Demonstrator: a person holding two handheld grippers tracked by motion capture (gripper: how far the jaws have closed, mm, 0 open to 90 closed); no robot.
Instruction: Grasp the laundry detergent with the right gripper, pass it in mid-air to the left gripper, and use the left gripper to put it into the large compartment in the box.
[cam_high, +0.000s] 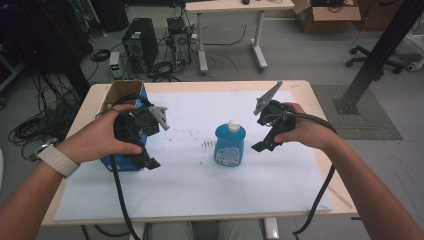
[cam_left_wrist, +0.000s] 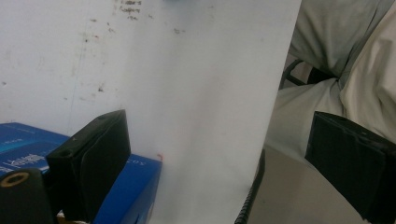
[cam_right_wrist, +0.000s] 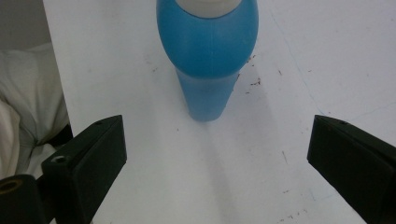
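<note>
Bottle (cam_high: 230, 145) not yet gripped, upright on sheet (cam_high: 190, 180); right gripper (cam_right_wrist: 217, 154) spread, aimed at it; left gripper (cam_left_wrist: 219, 158) spread beside box (cam_high: 120, 92)

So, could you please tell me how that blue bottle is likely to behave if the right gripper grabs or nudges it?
The blue bottle stands upright and is taller than its base is wide, so a high nudge would probably tip it. Its smooth rounded plastic may slip between the jaws of the open right gripper. It looks full of blue liquid, so probably fairly heavy.
</note>
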